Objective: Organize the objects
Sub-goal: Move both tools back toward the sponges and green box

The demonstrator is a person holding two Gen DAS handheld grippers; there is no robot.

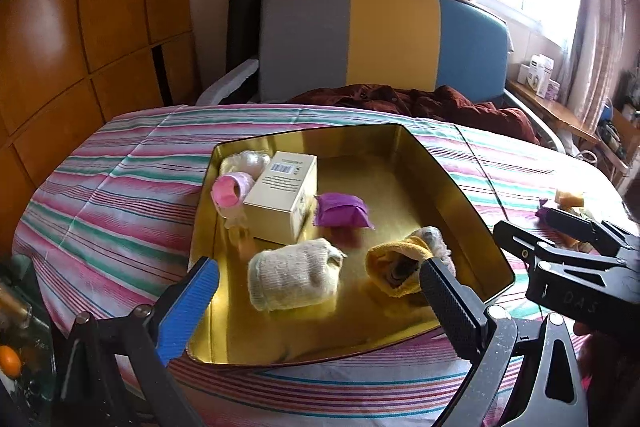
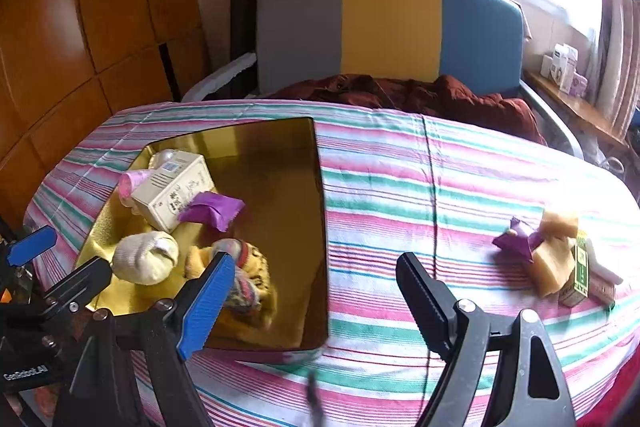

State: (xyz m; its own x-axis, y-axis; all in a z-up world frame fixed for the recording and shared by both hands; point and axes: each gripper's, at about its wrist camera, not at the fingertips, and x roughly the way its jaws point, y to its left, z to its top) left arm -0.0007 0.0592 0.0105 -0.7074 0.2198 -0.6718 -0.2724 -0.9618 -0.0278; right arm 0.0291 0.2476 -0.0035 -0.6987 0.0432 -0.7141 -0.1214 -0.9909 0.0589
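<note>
From the left wrist camera, the left gripper (image 1: 320, 291) has its fingers spread wide and holds nothing. Right in front of it sits the gold tin (image 1: 460, 187). Just ahead, between the two fingers, lies a cream rolled sock (image 1: 292, 279). Its long side runs across, from one finger toward the other, and its folded end faces the black finger. A yellow sock bundle (image 1: 400, 267) lies touching or just behind the black fingertip; I cannot tell which. Farther ahead are a purple packet (image 1: 342, 211), a white box (image 1: 282, 201) and a pink roll (image 1: 228, 191).

From the right wrist camera, the right gripper (image 2: 316, 287) is also spread wide and empty. The tin is ahead on its blue-finger side. Off past its black finger, well apart, a small pile (image 2: 552, 255) waits on the striped cloth (image 2: 400, 187): a purple wrapper (image 2: 516, 239), tan blocks (image 2: 554, 259) and a small green box (image 2: 580, 271) that stands upright.

I think some things are already packed, and the pile is next. The right gripper would need to swing toward the pile, get low, and close on one piece.
</note>
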